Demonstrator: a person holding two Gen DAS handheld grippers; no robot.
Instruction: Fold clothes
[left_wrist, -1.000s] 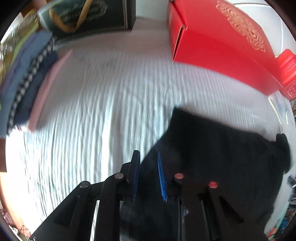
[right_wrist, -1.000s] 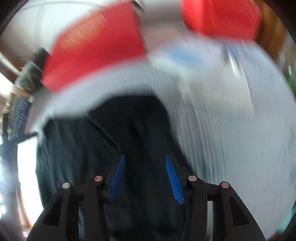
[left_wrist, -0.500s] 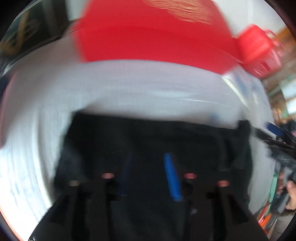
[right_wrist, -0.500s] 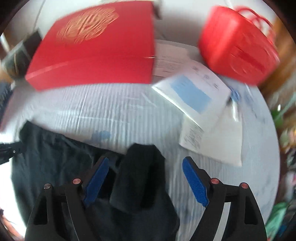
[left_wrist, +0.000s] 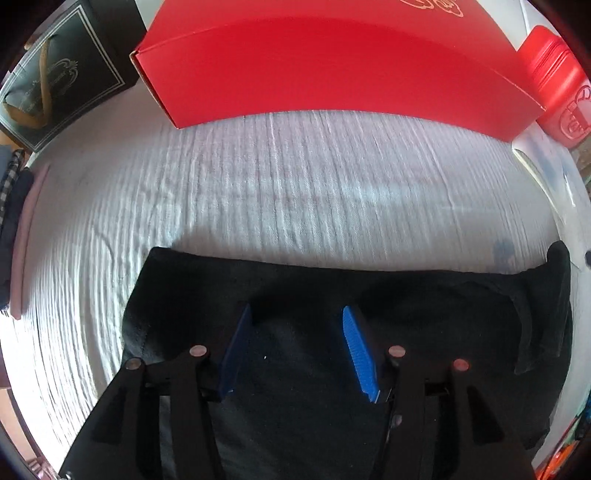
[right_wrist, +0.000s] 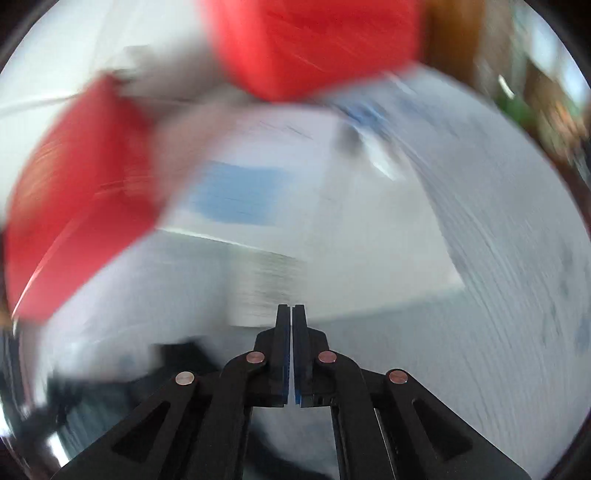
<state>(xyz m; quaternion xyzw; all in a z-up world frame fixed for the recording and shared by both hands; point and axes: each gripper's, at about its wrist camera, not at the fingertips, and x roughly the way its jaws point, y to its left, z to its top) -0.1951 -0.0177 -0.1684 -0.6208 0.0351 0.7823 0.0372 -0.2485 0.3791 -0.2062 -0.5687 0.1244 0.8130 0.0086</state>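
A black garment (left_wrist: 424, 317) lies flat on the white ribbed bedcover (left_wrist: 295, 192), with a sleeve sticking up at the right (left_wrist: 557, 266). My left gripper (left_wrist: 295, 314) is open with blue pads, hovering over the garment's middle and holding nothing. In the blurred right wrist view my right gripper (right_wrist: 292, 310) is shut with nothing between the pads, over the white cover beside papers (right_wrist: 295, 221). A dark edge of the garment (right_wrist: 177, 354) shows at its lower left.
A large red box (left_wrist: 332, 62) lies along the far side, a red container (left_wrist: 554, 81) at the far right. A dark gift bag (left_wrist: 55, 81) stands at the far left. A stack of folded clothes (left_wrist: 14, 221) lies at the left edge.
The left gripper swung over the garment and opened wide. The right gripper let go of the black sleeve, shut, and is moving fast to the right, off the garment.
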